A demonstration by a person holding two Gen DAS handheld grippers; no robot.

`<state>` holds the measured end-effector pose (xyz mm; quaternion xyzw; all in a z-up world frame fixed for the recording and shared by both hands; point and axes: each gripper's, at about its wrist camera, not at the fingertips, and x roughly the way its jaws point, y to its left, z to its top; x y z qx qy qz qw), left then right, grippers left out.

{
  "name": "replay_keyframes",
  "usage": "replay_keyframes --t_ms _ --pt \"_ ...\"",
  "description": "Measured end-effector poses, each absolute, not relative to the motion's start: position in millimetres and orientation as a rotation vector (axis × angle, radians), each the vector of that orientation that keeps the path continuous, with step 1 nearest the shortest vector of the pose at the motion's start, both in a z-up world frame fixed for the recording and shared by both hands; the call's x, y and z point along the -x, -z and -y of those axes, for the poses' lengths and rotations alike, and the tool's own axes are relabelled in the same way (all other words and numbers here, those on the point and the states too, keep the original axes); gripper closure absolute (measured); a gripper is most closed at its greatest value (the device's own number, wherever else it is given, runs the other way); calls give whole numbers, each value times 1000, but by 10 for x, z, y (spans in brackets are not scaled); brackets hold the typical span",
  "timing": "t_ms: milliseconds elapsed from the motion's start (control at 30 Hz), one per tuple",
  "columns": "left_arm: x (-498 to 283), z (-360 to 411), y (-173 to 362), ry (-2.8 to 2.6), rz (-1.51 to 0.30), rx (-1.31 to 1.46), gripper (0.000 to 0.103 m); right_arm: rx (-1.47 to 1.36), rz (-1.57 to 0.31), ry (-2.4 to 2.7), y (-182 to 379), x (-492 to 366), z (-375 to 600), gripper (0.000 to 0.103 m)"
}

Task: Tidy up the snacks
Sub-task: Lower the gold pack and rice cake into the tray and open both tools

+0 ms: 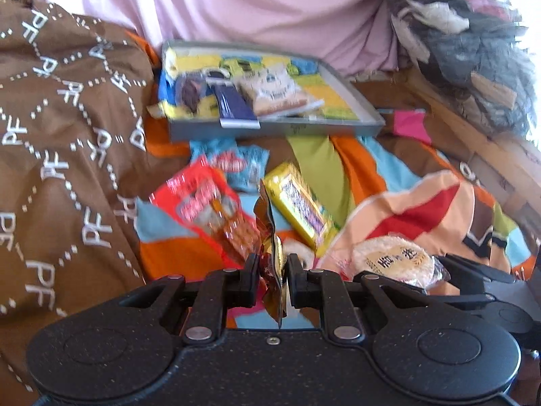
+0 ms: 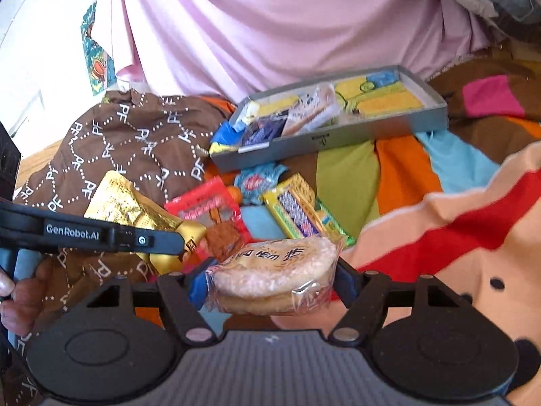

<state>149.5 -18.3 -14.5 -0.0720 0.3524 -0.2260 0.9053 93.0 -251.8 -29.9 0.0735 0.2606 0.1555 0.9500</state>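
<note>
My left gripper [image 1: 273,272] is shut on a gold foil snack packet [image 1: 272,264], held edge-on; the same gold packet [image 2: 128,209] shows from the side in the right wrist view. My right gripper [image 2: 270,279] is shut on a round rice cracker in clear wrap [image 2: 274,274], also seen as the rice cracker [image 1: 394,264] at the left view's lower right. A grey tray [image 1: 277,128] holding several snacks lies farther back; the same tray [image 2: 324,142] sits at upper centre right. A red packet [image 1: 209,213], yellow bar [image 1: 297,203] and blue packet [image 1: 241,165] lie loose before it.
A brown patterned cloth [image 1: 61,142] is heaped on the left. A colourful striped blanket [image 2: 399,176] covers the surface. Pink fabric [image 2: 270,27] hangs behind the tray. A peach and red cloth [image 2: 456,237] lies at right. A hand [image 2: 20,297] holds the left gripper's handle.
</note>
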Motion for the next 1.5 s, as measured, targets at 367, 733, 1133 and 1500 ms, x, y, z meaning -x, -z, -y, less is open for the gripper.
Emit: replay_keyframes --t_ms 367,733,1133,1500 --pt "-2369 52 -372 380 -675 203 85 -44 -432 -364 -291 -1762 2625 28" --pt "-3684 305 -749 365 -620 220 85 2 -378 -267 -770 -3202 2566 27" --pt "-4242 365 -397 316 -722 243 84 -37 -455 -218 -516 -3939 2518 26" --pt "-4226 382 -447 287 -688 224 54 -73 -425 -162 -511 -3907 2650 0"
